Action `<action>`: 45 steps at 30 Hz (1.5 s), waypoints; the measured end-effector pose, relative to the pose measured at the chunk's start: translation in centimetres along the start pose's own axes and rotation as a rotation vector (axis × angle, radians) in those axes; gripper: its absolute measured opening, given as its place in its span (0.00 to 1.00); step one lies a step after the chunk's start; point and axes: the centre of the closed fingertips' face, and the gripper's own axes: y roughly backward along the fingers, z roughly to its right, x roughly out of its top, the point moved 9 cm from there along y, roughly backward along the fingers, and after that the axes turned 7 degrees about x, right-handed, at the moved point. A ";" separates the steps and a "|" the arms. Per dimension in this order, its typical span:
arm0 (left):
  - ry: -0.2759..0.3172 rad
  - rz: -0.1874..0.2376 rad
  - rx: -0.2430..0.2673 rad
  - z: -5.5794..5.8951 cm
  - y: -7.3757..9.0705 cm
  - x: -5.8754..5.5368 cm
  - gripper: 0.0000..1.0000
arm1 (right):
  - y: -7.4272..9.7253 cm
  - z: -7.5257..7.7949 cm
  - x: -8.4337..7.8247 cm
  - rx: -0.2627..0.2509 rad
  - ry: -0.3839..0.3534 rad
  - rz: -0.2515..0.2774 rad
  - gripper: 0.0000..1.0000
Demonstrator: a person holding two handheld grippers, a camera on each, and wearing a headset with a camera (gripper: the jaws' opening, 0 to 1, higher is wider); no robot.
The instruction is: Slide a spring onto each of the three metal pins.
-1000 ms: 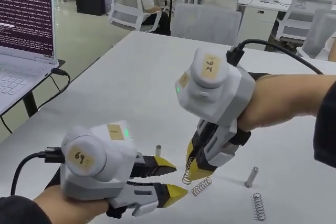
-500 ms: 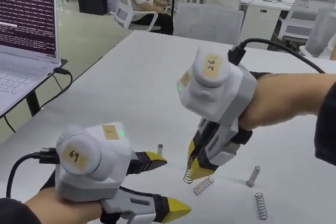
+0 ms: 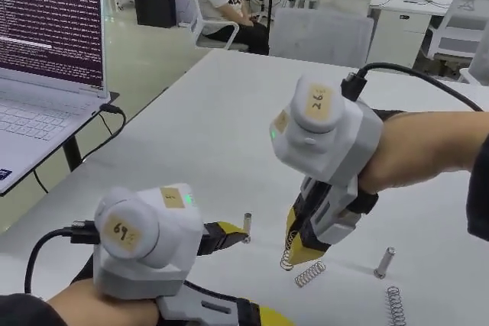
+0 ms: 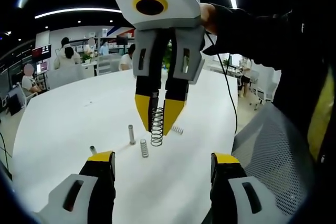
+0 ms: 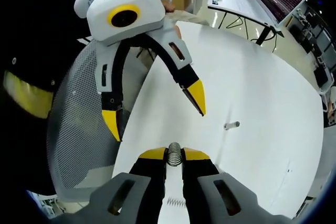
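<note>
My right gripper is shut on a small steel spring, which hangs upright just above the white table. The left gripper view meets that gripper and its spring head-on. My left gripper is open wide at the near left, and its jaws point toward the right gripper. One short metal pin stands by the left gripper's upper jaw. Another pin stands to the right. Two loose springs lie on the table.
An open laptop sits on a side stand at the left, with a cable trailing from it. Office chairs and seated people are beyond the table's far edge. A mesh chair is close behind the left gripper.
My left gripper's jaws have spread much wider apart. The right gripper still holds the spring at about the same spot. The head camera has shifted a little.
</note>
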 end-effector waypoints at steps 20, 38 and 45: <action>0.008 0.031 0.031 -1.7 1.1 -0.7 0.75 | -0.4 0.2 0.9 -0.004 -0.050 0.010 0.08; -0.008 0.030 0.098 -3.9 2.7 -2.6 0.75 | 1.3 2.2 1.2 -0.087 -0.107 0.012 0.08; 0.011 0.022 0.120 -5.1 2.2 -3.7 0.74 | 1.8 3.7 1.5 -0.099 -0.101 0.019 0.08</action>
